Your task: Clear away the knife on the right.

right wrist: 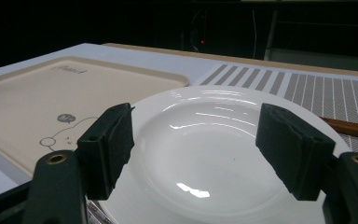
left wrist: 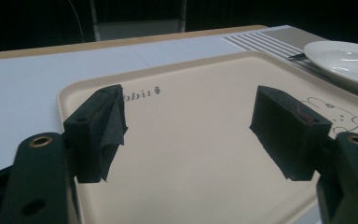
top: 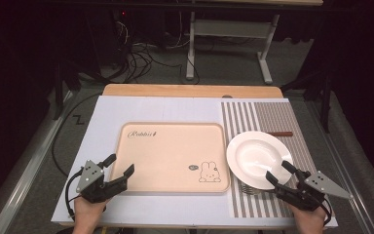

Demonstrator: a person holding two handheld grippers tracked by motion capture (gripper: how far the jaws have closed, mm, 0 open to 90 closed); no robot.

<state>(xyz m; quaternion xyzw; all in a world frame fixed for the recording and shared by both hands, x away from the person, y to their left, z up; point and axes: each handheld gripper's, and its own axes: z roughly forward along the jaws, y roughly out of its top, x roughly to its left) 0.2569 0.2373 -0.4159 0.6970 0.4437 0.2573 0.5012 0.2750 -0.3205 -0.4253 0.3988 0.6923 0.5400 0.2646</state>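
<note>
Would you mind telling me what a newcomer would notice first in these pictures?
Likely the white plate on the striped mat at the table's right, with the open right gripper at its near edge. Next, the beige rabbit tray in the middle, with the open left gripper at its near left corner.

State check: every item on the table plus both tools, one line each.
Left tool: open, nothing between the jaws, over the tray's near left corner.
Right tool: open, nothing gripped, at the plate's near edge.
Tray: flat on the table, nothing on it.
Plate: upright, nothing in it, resting on a metal object on the striped mat.
Brown stick: lying flat on the mat, behind the plate.
</note>
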